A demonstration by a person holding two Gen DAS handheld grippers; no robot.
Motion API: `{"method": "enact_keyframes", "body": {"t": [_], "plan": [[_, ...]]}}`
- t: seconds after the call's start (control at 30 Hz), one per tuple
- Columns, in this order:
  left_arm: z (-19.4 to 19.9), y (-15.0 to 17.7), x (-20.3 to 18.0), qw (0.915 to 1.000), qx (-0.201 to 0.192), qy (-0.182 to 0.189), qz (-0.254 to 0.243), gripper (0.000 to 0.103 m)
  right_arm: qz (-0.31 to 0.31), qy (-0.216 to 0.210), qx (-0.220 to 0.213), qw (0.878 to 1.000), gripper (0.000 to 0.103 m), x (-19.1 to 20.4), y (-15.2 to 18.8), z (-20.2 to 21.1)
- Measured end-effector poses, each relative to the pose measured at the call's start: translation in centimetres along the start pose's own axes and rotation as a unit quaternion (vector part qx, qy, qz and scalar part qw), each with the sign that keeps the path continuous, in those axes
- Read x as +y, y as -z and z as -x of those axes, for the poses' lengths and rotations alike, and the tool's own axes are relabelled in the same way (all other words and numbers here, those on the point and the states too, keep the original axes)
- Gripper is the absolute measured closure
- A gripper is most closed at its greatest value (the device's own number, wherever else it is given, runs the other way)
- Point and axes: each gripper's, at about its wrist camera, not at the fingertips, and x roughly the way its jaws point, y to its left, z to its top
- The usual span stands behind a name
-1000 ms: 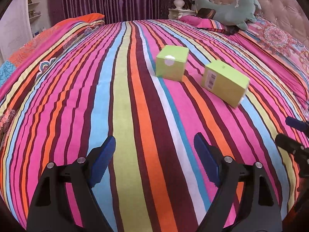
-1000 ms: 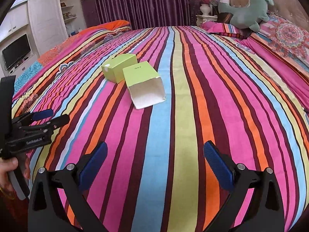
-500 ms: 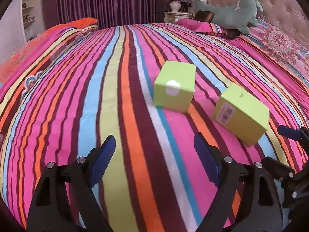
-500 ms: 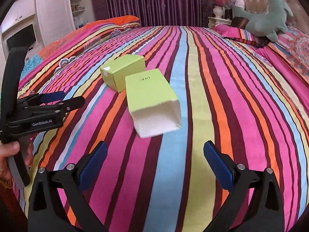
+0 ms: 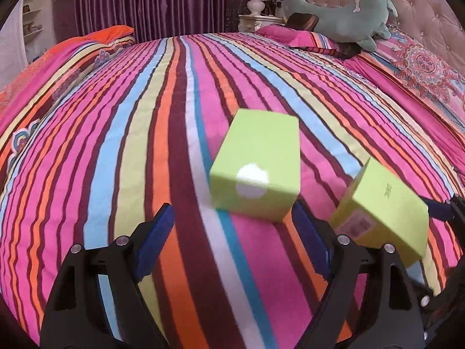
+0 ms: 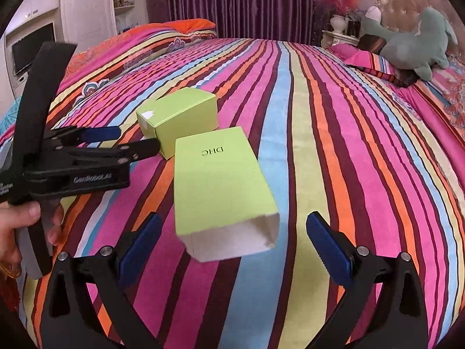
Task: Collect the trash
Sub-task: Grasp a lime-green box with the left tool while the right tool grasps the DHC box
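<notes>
Stretching across both views, the striped bedspread carries two lime-green cartons side by side, apart from each other. The open-ended DHC box lies just ahead of the right gripper, whose jaws gape wide around nothing, while the closed box sits just beyond the left gripper, equally wide and empty-handed.

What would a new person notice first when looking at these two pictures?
Two lime-green boxes stand out on the bright striped bedspread: a closed box in the middle, and beside it a DHC box whose open end faces the right gripper. Both grippers are open and empty; the left gripper points at the closed box. A teal plush toy lies by the headboard.
</notes>
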Motion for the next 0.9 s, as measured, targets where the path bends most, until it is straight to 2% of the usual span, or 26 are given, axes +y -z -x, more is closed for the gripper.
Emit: {"method": "enact_keyframes", "body": {"t": [0.2,0.5,0.7,0.73,0.77,0.83,0.87,0.9], "plan": [[-1.5,-1.7,-0.8,0.9999,0.002,0.0,-0.017,0.022,0.003,0.023,0.015,1.0,0.008,0.2,-0.5,-1.2],[-3.6,-3.3,-0.9,0.9998,0.01,0.01,-0.014,0.022,0.002,-0.005,0.016,1.0,0.008,-0.2,-1.5,-2.5],[-4.5,-3.6,-0.9,0.9997,0.017,0.013,-0.012,0.022,0.022,0.005,0.013,1.0,0.009,0.3,-1.7,-3.4],[-4.7,-3.6,-0.9,0.9996,0.02,0.013,-0.011,0.022,0.021,0.007,0.013,1.0,0.011,0.4,-1.8,-3.6],[-4.9,-3.6,-0.9,0.9995,0.023,0.016,-0.011,0.025,0.016,0.009,0.017,1.0,0.017,0.4,-2.0,-3.9],[-5.0,-3.5,-0.9,0.9994,0.025,0.022,-0.012,0.035,-0.001,0.005,0.026,1.0,0.026,0.3,-2.2,-4.4],[-5.0,-3.4,-1.0,0.9993,0.024,0.023,-0.015,0.046,-0.023,0.0,0.037,0.999,0.036,-0.2,-2.1,-4.9],[-5.0,-3.4,-1.0,0.9994,0.025,0.02,-0.016,0.046,-0.028,-0.002,0.037,0.999,0.043,-0.2,-2.2,-4.9]]}}
